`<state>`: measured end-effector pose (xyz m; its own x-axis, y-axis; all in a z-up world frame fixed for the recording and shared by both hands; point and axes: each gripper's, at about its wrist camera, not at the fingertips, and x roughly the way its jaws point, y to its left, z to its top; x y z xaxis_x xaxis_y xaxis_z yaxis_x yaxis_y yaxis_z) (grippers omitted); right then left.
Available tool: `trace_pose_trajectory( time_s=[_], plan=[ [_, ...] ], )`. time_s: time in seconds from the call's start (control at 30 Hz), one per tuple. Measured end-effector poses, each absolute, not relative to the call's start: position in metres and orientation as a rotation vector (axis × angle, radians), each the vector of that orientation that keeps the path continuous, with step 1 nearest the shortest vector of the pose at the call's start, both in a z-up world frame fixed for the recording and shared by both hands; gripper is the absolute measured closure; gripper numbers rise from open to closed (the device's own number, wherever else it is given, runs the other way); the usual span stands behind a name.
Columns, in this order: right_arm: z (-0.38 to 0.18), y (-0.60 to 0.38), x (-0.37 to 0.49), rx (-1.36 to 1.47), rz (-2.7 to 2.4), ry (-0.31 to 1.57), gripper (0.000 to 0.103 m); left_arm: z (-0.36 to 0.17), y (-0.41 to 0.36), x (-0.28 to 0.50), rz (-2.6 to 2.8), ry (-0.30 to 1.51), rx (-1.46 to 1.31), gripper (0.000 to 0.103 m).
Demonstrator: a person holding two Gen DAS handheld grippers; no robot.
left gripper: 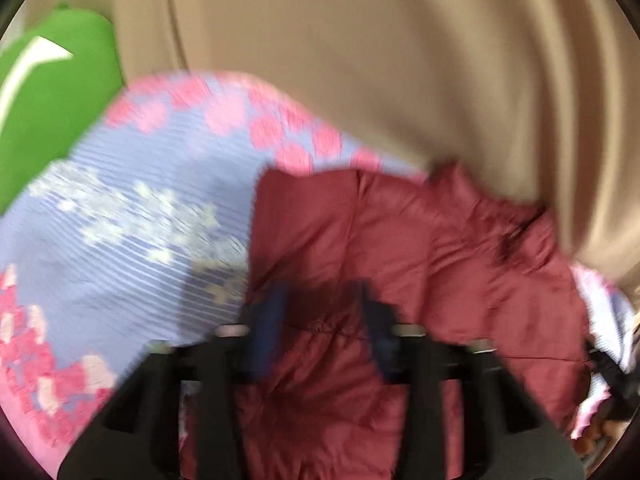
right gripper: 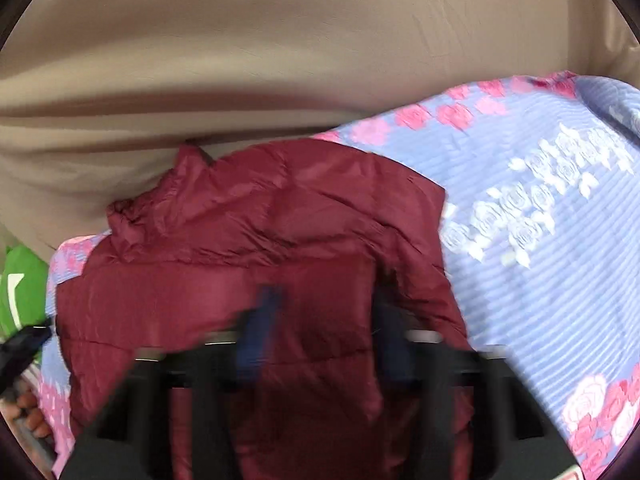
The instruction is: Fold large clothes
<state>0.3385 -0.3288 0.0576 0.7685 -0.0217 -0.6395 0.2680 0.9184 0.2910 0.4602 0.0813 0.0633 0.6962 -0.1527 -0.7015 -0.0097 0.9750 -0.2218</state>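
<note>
Beige cloth (right gripper: 280,60) hangs behind a flowery blue bed cover (right gripper: 540,280). On it lies the red coat (right gripper: 260,248), bunched up toward 12 o'clock. A green thing (left gripper: 52,112) sits at 10 o'clock. My left gripper (left gripper: 320,320) and right gripper (right gripper: 324,332) look apart, with coat below them. I cannot tell if they pinch it, since everything is blurry. To fold well, I should grab both edges evenly and lay them flat. Sleeves and hem are hidden.

Motion blur smears both tongs' fingers (left gripper: 266,332); the maroon jacket (right gripper: 256,264) runs off the bottom edge, and the green cushion (left gripper: 52,120) is cut at left.
</note>
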Motion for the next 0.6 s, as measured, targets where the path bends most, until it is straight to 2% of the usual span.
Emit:
trace_pose_trajectory(
  time_s=[0.2,0.33,0.47,0.5,0.6],
  plan=[
    [0.104,-0.309,0.315,0.290,-0.048,0.451,0.098,0.034,0.082,0.492,0.074,0.798,-0.127,0.103],
    [0.043,-0.330,0.362,0.287,-0.132,0.705,0.098,0.011,0.091,0.502,0.093,0.821,-0.128,0.103],
    [0.057,-0.311,0.351,0.243,-0.132,0.604,0.093,0.008,0.080,0.499,0.120,0.798,-0.061,0.103],
    [0.054,-0.311,0.354,0.222,-0.162,0.612,0.089,0.007,0.078,0.500,0.123,0.796,-0.057,0.103],
    [0.050,-0.321,0.356,0.246,-0.172,0.668,0.087,0.011,0.074,0.493,0.141,0.790,-0.017,0.102]
  ],
)
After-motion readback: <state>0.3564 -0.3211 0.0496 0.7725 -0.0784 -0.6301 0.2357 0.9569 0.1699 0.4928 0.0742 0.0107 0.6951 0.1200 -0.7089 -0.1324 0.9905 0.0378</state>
